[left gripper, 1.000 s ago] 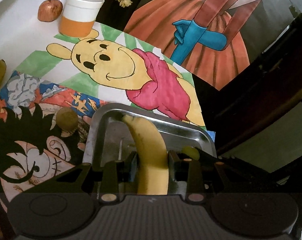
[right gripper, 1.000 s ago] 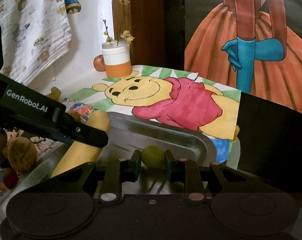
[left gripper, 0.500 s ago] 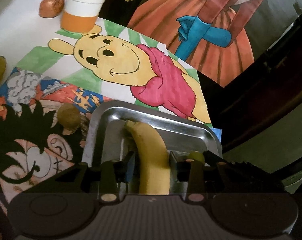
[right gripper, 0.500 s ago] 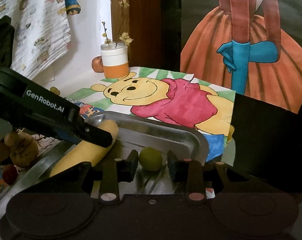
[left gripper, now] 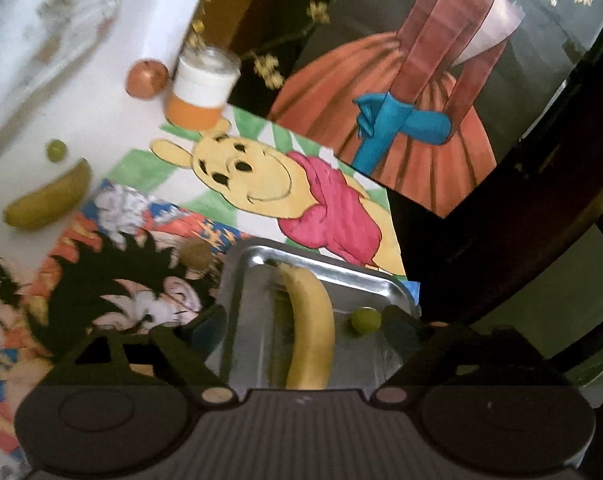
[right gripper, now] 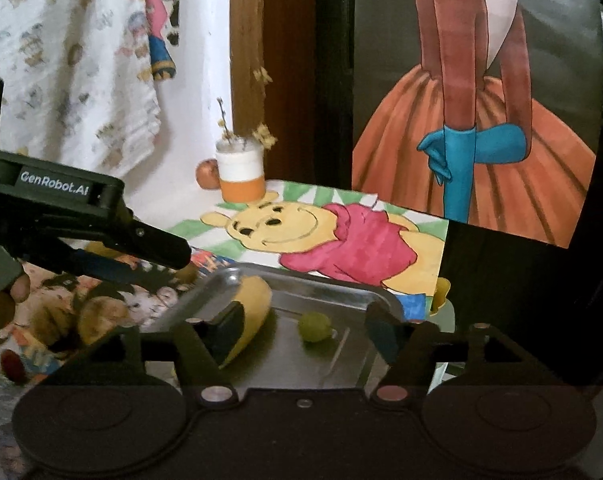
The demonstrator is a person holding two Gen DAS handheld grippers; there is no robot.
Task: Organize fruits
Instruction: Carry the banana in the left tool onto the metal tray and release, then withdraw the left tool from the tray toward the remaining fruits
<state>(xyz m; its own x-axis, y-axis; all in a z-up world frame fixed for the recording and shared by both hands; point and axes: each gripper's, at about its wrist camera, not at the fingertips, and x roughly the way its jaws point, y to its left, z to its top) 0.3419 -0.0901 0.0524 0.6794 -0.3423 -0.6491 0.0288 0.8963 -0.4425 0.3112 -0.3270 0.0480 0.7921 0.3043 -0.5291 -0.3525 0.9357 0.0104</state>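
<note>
Banana lies lengthwise in the steel tray, between the widely spread fingers of the left gripper, touched by neither. A green grape rests to its right in the tray, in the gap of the right gripper, which also gapes wide and holds nothing. The tray sits on cartoon drawings; farther left lie a second banana, another grape and an apple beside an orange-and-white cup.

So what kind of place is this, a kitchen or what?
Probably a home table, not clearly a kitchen: hand-coloured cartoon drawings cover it, a patterned cloth hangs behind, and a jar holds dried flowers.
</note>
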